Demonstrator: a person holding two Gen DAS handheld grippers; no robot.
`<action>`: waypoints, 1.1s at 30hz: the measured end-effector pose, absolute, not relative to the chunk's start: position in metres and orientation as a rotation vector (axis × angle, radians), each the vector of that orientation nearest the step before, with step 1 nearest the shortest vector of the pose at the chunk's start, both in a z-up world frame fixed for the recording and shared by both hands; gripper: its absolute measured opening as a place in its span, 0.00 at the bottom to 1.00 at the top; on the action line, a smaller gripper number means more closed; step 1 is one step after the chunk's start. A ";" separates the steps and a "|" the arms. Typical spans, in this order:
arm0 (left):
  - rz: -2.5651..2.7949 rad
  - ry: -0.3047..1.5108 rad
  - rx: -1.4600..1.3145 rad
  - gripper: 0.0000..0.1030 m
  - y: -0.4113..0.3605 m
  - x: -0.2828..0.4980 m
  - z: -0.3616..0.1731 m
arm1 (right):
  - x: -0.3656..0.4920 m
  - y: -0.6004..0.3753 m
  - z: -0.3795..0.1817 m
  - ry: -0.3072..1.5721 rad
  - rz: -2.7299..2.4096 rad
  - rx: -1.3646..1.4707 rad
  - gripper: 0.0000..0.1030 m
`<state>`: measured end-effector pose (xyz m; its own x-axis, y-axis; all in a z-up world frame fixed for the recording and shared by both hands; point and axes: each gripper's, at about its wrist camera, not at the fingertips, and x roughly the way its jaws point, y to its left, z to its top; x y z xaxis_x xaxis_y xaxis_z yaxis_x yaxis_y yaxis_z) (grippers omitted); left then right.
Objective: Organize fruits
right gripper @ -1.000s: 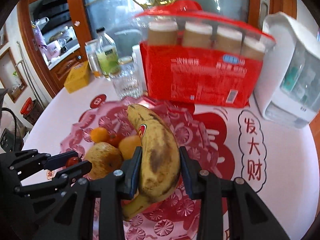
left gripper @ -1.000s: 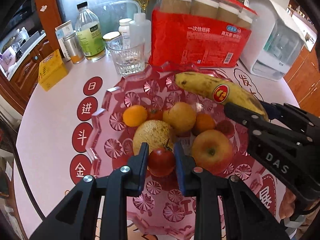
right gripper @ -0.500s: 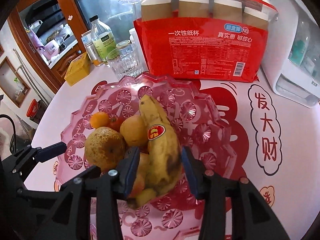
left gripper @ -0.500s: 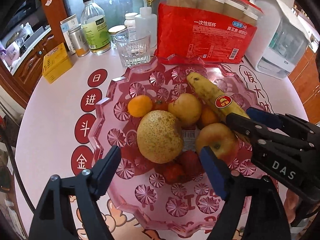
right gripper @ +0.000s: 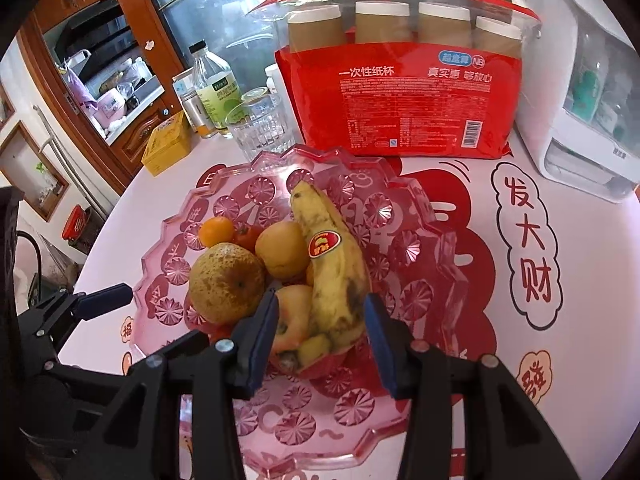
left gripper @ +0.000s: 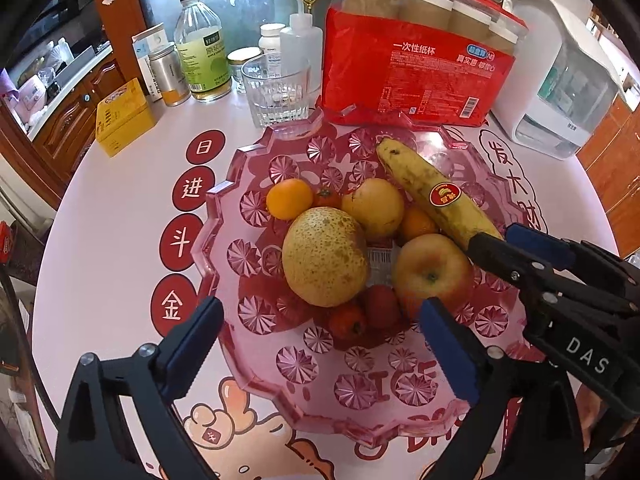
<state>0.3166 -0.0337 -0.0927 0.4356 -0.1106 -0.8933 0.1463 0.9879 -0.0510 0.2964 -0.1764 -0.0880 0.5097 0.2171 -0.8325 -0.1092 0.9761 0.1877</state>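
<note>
A pink faceted fruit bowl (left gripper: 224, 216) (right gripper: 404, 216) holds a speckled pear (left gripper: 325, 256) (right gripper: 226, 282), an apple (left gripper: 432, 274) (right gripper: 294, 312), oranges (left gripper: 289, 199) (right gripper: 216, 231), small tomatoes (left gripper: 347, 320) and a spotted banana (left gripper: 434, 194) (right gripper: 332, 264). My left gripper (left gripper: 320, 350) is open and empty above the bowl's near side. My right gripper (right gripper: 318, 338) is open, its jaws on either side of the banana's near end with a gap; the banana rests on the other fruit. The right gripper also shows in the left wrist view (left gripper: 520, 252).
Behind the bowl stand a red pack of paper cups (left gripper: 416, 76) (right gripper: 404, 100), a drinking glass (left gripper: 276, 94) (right gripper: 260, 130), bottles (left gripper: 202, 60) and a yellow tin (left gripper: 124, 116). A white appliance (left gripper: 560, 80) (right gripper: 580, 92) stands at the back right.
My left gripper let go of a tomato into the bowl, opened wide and drew back. My right gripper lowered the banana onto the fruit and opened off it.
</note>
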 end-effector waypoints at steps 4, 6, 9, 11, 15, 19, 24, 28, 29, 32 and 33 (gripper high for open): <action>-0.154 1.097 0.030 0.99 -0.030 0.311 -0.085 | 0.290 -0.179 -0.081 1.005 0.190 0.130 0.44; -0.148 1.095 0.022 0.99 -0.028 0.306 -0.079 | 0.285 -0.180 -0.075 0.995 0.184 0.140 0.44; -0.140 1.084 0.012 0.99 -0.024 0.296 -0.070 | 0.277 -0.184 -0.068 0.983 0.176 0.151 0.45; -0.131 1.072 0.011 0.99 -0.021 0.287 -0.063 | 0.268 -0.186 -0.062 0.973 0.170 0.161 0.45; -0.126 1.050 0.003 0.99 -0.016 0.261 -0.047 | 0.241 -0.190 -0.050 0.951 0.162 0.178 0.48; -0.111 1.020 0.010 0.99 -0.014 0.229 -0.032 | 0.210 -0.192 -0.041 0.935 0.173 0.174 0.49; -0.110 0.994 0.014 0.99 -0.012 0.184 -0.014 | 0.170 -0.190 -0.030 0.931 0.195 0.162 0.50; -0.108 0.971 0.009 0.99 -0.009 0.146 -0.002 | 0.138 -0.189 -0.021 0.925 0.210 0.156 0.50; -0.107 0.969 0.006 0.99 -0.009 0.140 0.000 | 0.131 -0.189 -0.018 0.925 0.212 0.158 0.50; -0.095 0.956 0.003 0.99 -0.008 0.112 0.008 | 0.106 -0.189 -0.012 0.921 0.207 0.149 0.50; -0.091 0.953 0.002 0.99 -0.008 0.105 0.009 | 0.097 -0.189 -0.010 0.919 0.200 0.139 0.50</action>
